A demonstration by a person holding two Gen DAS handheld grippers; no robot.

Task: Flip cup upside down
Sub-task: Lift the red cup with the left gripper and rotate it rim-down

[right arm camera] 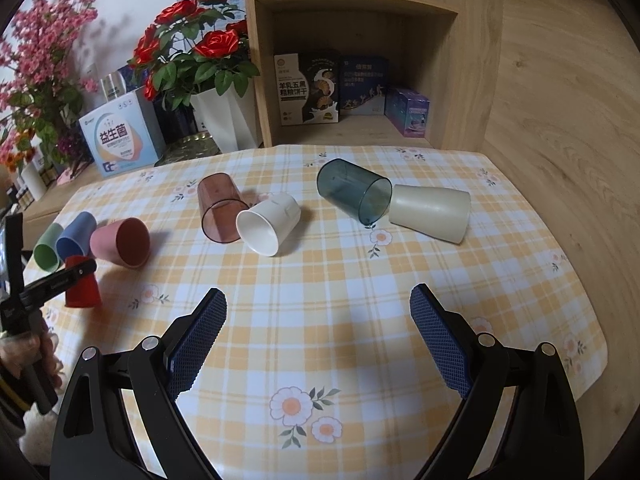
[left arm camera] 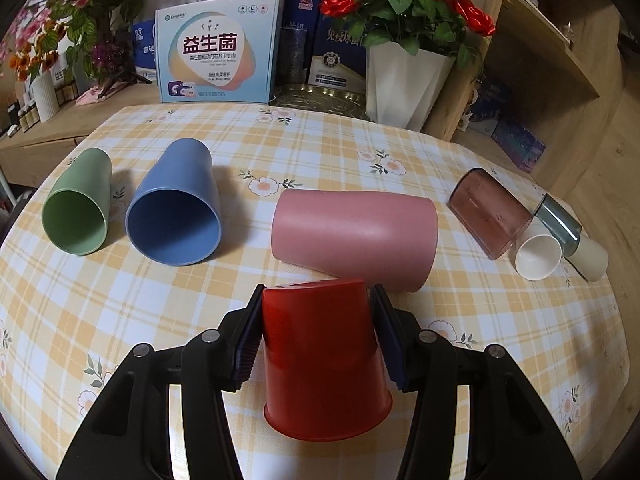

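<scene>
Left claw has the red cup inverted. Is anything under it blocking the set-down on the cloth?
Nothing visible does. The left claw grips the red cup, mouth down, over bare tablecloth. The pink cup lies on its side just behind, apart from the rim's landing spot.

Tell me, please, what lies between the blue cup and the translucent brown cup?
The pink cup lies on its side between the blue cup and the translucent brown cup, seen in the left wrist view.

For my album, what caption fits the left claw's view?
Left claw grips an upside-down red cup over a checked tablecloth; other cups lie on their sides.
</scene>
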